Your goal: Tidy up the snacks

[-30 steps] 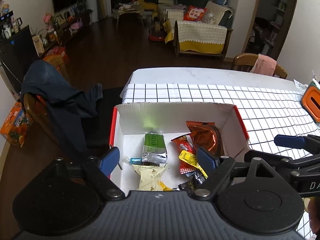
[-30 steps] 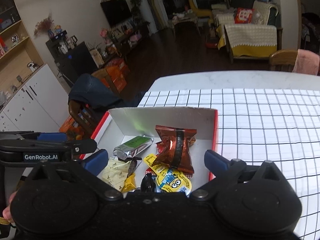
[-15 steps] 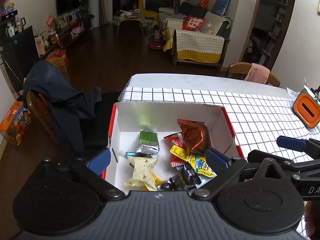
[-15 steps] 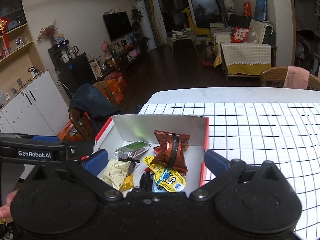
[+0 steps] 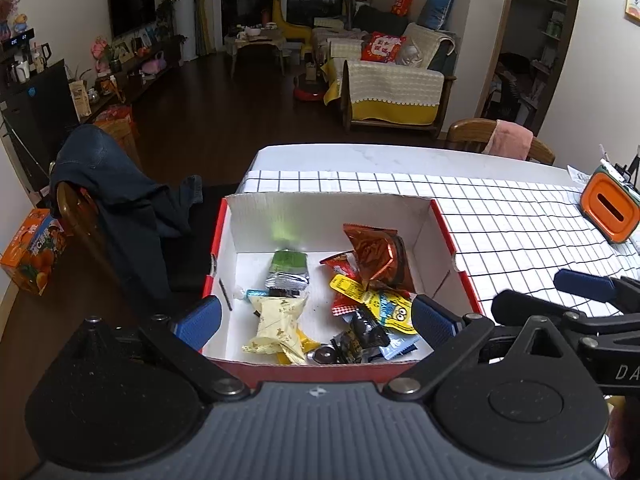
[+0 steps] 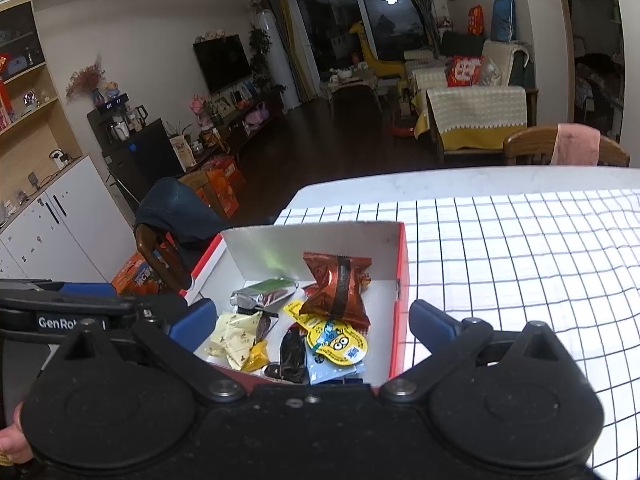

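We take the red-sided, white-lined cardboard box point(image 5: 444, 224) on the black-gridded white tablecloth point(image 5: 520, 216) as our landmark. The snacks all lie inside it: a glossy brown-orange foil packet point(image 5: 378, 254) leans toward its far right corner, a silver pouch with a green label point(image 5: 289, 269) sits near the far wall, a cream star-printed wrapper point(image 5: 278, 322) lies toward the near wall, and a yellow cartoon-faced packet point(image 5: 386, 306) overlaps dark wrappers beside it. Our left gripper point(image 5: 316, 318) hangs over the box's near edge, its blue-padded fingers point(image 5: 198, 322) spread wide and holding nothing; our right gripper point(image 6: 312, 320) is likewise spread wide and empty over the same edge. Only the left view shows an orange rounded case point(image 5: 608, 210) on the cloth, well right of the box. Only the right view shows white cabinets point(image 6: 52, 220) far left of it.
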Action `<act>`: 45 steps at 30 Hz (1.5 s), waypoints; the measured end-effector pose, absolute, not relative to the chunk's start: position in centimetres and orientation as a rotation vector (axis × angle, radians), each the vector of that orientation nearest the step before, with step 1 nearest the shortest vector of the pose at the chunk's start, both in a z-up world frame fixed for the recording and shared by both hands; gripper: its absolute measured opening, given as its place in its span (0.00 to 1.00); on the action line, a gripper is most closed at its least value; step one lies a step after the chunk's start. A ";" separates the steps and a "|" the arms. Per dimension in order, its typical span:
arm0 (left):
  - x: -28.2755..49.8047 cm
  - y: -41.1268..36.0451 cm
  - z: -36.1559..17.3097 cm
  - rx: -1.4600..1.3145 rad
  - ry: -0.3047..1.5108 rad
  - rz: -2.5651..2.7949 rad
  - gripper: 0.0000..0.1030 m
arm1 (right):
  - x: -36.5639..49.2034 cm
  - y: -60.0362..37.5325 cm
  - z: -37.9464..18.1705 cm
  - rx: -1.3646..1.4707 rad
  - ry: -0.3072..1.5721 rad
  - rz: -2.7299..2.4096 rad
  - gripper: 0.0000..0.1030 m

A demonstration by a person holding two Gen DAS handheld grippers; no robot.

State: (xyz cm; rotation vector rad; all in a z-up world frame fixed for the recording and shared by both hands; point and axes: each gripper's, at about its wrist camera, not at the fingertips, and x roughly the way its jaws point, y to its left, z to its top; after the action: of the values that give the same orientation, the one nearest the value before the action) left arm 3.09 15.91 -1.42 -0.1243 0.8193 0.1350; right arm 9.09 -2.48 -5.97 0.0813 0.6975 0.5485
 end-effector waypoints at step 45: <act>1.6 15.6 -0.5 -0.143 0.772 0.145 0.99 | 8.1 -2.8 -5.3 0.076 0.651 0.468 1.00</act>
State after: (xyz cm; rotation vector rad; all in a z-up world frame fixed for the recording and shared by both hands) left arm 1.63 15.55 -0.48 -0.1428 0.7724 0.1446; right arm 8.12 -2.81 -5.34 0.0764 0.6512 0.4680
